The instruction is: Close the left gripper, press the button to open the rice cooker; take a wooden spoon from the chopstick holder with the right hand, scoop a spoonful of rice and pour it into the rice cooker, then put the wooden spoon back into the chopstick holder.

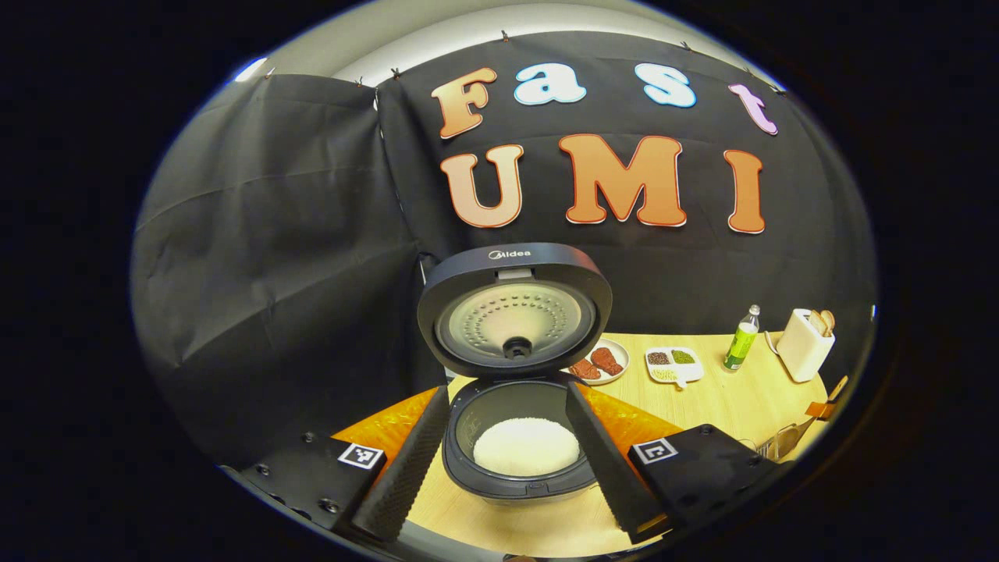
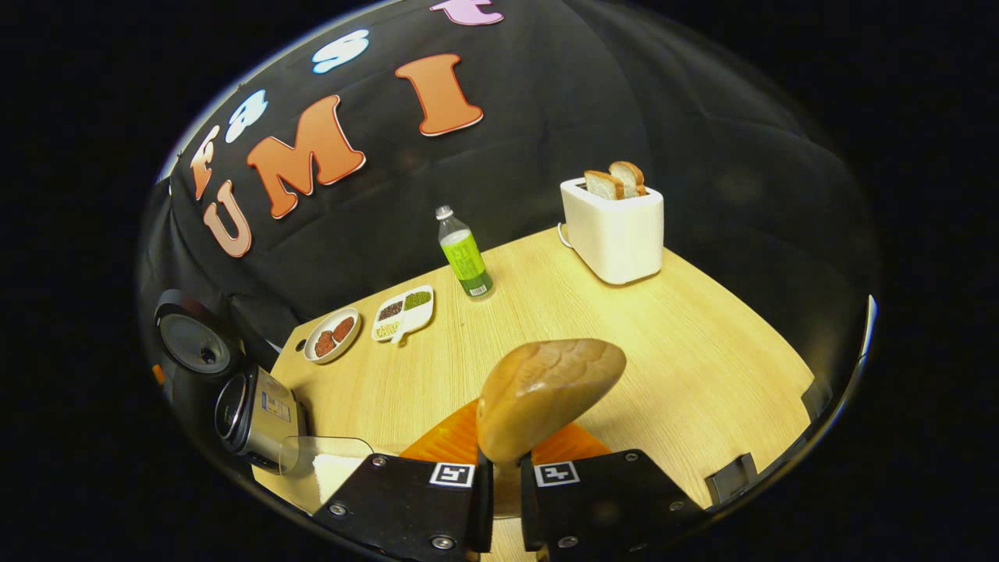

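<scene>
- Two tongs in play. Left tongs spread wide, fingers either side of the rice cooker w/o touching it, hovering just in front of its rim.
- Rice cooker open: lid stands upright behind the pot, inner plate facing the camera. White rice sits in a mound in the inner pot.
- Cooker rests on an orange mat on the wooden table.
- Right tongs pressed nearly together, pinching the wooden spoon by its neck; bowl of the spoon sticks up and fwd above the fingers, its rounded back toward the camera. Can't tell if any rice is in it.
- In the right gripper view the rice cooker is at far left, seen from the side, lid up; a clear container w/ white contents is just beside it at the bottom edge.
- Farther back on the table: small round plate w/ reddish pieces, divided white dish of grains/beans next to it, green-labelled bottle upright, white toaster w/ two bread slices poking out.
- Same plate, dish, bottle and toaster show right of the cooker in the left gripper view.
</scene>
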Motion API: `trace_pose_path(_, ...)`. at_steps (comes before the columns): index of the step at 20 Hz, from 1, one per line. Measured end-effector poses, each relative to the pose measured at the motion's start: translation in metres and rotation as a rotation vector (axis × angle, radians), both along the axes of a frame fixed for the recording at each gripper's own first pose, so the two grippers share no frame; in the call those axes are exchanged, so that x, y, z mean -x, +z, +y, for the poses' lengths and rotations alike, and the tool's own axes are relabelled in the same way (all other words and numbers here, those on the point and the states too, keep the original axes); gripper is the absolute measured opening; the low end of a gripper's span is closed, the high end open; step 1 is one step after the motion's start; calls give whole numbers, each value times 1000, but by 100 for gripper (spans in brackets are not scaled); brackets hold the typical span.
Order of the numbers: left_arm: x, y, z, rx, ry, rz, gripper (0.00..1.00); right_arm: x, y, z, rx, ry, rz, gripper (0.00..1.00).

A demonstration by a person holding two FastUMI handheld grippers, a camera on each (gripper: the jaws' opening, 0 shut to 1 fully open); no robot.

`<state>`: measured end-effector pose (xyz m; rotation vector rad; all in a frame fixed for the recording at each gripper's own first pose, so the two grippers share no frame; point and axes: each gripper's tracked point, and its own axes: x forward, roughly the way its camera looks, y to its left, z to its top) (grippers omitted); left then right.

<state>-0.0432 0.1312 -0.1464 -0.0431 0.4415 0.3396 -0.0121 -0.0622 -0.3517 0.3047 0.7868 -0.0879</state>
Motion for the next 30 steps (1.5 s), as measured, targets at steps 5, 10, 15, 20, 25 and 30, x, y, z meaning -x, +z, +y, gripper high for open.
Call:
trace_pose_path(5, -13, 17, 1, -18, -11, -35, 93, 5, -19, -7, 19, 8, 40, 14)
trace_pose_path(10, -29, 39, 17, -73, -12, -78, 92, 14, -26, -8, 9, 33, 63, 16)
trace_pose_path(15, -58, 68, 28, -37, -10, -148, 100, 20, -26, 0, -5, 90, 89, 21)
trace_pose_path(20, -104, 100, 36, 1, -33, -224, 92, 22, -12, -18, 102, 109, 82, 60)
trace_pose_path(25, -151, 109, 52, 22, -26, -228, 92, 19, 35, -42, 92, 46, -13, 77)
trace_pose_path(30, -184, 71, 46, 161, -67, -83, 92, 19, 73, -68, 94, -34, -94, 78)
